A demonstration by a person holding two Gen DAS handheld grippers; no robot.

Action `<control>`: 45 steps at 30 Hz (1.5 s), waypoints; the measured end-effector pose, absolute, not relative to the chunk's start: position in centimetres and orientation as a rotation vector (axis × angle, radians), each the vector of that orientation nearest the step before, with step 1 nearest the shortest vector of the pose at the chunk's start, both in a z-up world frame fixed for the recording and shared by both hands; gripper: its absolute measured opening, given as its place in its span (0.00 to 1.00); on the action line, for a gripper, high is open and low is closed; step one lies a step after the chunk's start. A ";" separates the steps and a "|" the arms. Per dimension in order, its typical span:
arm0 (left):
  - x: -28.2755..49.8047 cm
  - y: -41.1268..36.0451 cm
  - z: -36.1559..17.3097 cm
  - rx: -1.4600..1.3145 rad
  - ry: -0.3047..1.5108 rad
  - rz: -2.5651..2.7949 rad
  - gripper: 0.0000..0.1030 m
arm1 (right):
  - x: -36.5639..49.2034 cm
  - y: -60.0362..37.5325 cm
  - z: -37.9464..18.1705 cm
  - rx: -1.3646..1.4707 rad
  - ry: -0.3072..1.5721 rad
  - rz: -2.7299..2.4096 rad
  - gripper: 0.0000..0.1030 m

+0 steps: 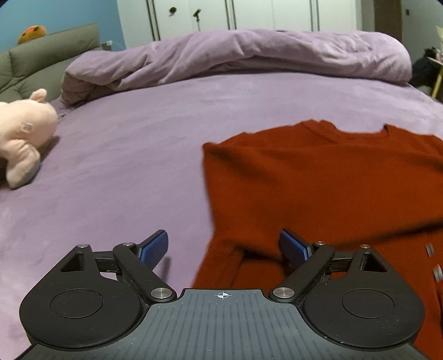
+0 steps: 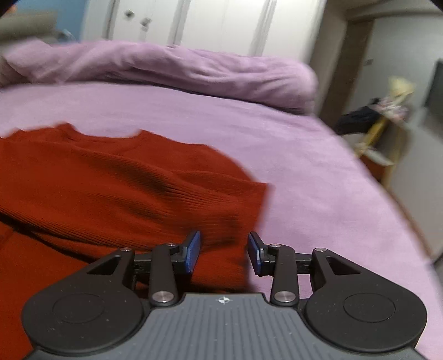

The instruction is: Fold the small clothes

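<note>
1. The left gripper [image 1: 223, 247] has its blue pads spread wide, nothing pinched; its right pad sits over the near left edge of the red sweater [image 1: 318, 188].
2. The right gripper [image 2: 224, 252] stands partly spread above the sweater's [image 2: 124, 188] near right edge; cloth shows in the gap, though the pads do not press it.
3. The sweater lies mostly flat on the purple bed sheet [image 1: 124, 166], neckline on the far side (some blur at its edges).
4. A pink plush toy [image 1: 23, 133] lies well left of it.
5. Farther back, a bunched purple duvet [image 1: 249, 55] crosses the bed, white wardrobe doors [image 1: 263, 13] behind.
</note>
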State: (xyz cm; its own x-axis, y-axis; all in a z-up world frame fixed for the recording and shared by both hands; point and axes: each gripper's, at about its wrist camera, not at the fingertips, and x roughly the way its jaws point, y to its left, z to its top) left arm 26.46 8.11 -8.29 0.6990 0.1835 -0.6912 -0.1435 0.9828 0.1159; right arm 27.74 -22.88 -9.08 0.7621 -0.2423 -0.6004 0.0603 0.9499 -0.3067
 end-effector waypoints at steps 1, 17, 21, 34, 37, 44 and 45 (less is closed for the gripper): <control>25.0 8.6 -8.0 0.065 0.782 0.171 0.87 | 27.1 -22.8 -8.8 -0.327 0.699 -0.271 0.32; 4.3 12.3 -7.7 -0.238 0.979 0.067 0.70 | 1.0 -31.2 -6.2 0.410 0.906 -0.018 0.35; 4.0 13.0 -8.3 -0.324 0.988 0.050 0.57 | 1.1 -31.0 -7.2 0.530 0.968 0.019 0.34; 4.5 15.2 -6.6 -0.477 0.974 -0.047 0.08 | 1.6 -32.1 -8.2 0.725 0.990 0.108 0.04; 4.9 15.9 -3.8 -0.538 0.880 -0.065 0.08 | 1.7 -32.9 -7.0 0.820 0.907 0.180 0.04; 10.0 15.7 0.6 -0.497 0.740 -0.057 0.08 | 6.4 -33.6 -3.2 0.742 0.793 0.191 0.04; 11.0 15.6 0.7 -0.486 0.735 -0.048 0.08 | 7.2 -33.5 -2.8 0.729 0.776 0.188 0.04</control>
State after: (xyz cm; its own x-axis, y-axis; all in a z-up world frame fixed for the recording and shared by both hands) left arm 11.02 15.59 0.66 0.7458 -0.2089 -0.6325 -0.1254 0.8885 -0.4414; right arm 7.19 -33.53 -2.81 0.7108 0.4101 -0.5714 0.1029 0.7430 0.6613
